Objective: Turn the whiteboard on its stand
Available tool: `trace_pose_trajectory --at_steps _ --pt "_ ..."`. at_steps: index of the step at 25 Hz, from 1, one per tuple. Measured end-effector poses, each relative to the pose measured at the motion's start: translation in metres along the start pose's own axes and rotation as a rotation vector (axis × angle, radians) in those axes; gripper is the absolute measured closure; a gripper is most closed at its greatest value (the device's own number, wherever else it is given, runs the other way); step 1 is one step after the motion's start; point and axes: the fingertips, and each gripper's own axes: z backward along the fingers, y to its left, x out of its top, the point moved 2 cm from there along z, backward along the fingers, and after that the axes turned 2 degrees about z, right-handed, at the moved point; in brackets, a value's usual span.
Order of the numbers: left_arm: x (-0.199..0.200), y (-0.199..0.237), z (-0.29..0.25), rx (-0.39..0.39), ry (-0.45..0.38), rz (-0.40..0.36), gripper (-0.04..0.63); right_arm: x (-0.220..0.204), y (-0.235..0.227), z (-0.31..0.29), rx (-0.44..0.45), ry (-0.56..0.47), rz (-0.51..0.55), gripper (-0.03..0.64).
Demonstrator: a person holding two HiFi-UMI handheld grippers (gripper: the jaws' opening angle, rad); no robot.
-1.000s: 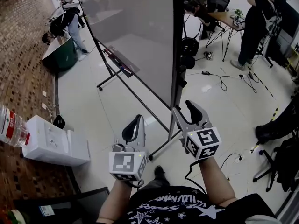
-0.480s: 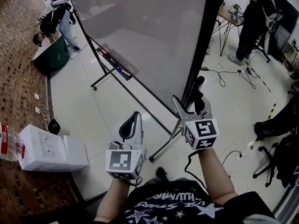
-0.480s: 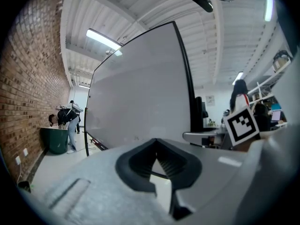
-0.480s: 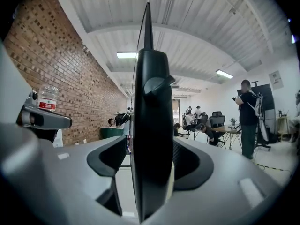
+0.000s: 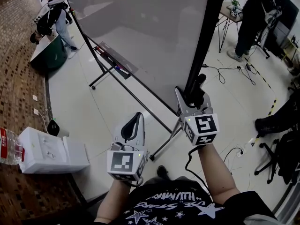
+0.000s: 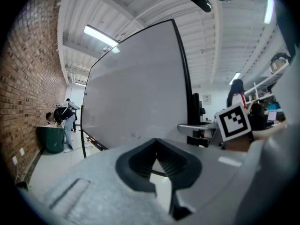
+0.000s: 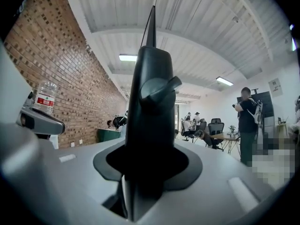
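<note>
**Right gripper clamped on the whiteboard's edge, left gripper idle**

In the head view the whiteboard [image 5: 145, 36] stands straight ahead of the person on its wheeled stand [image 5: 126, 90], with a marker tray [image 5: 115, 60] along its lower edge. The right gripper [image 5: 196, 96] is on the board's dark side frame. Its jaws have just been closing, with the frame between them.

Only the right gripper view shows that grip from close up. The dark frame post fills the gap between the two pads and rises straight up out of them. That view also shows a brick wall [image 7: 61, 78], a water bottle [image 7: 47, 97], and a standing person [image 7: 246, 121].

The left gripper [image 5: 135, 121] hangs short of the board, its jaw tips together with nothing between them. Its own view looks onto the board's pale face and catches the right gripper's marker cube [image 6: 234, 122]. The stand's floor legs, a white box [image 5: 51, 151] and a green bin [image 5: 49, 55] appear clearly only from the head.
</note>
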Motion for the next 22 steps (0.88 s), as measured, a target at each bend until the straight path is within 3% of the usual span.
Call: trace_pose_trajectory --at_steps 7,17,22 --pt "0.002 -0.008 0.007 0.008 0.017 -0.002 0.589 0.003 0.002 0.006 0.050 -0.006 -0.003 0.460" --pt "-0.010 -0.036 0.033 0.050 0.049 -0.009 0.589 0.001 0.013 0.036 0.050 0.002 -0.006 0.467" --pt "0.003 -0.050 0.060 0.117 0.018 0.006 0.589 0.001 0.020 0.064 0.036 0.018 -0.010 0.468"
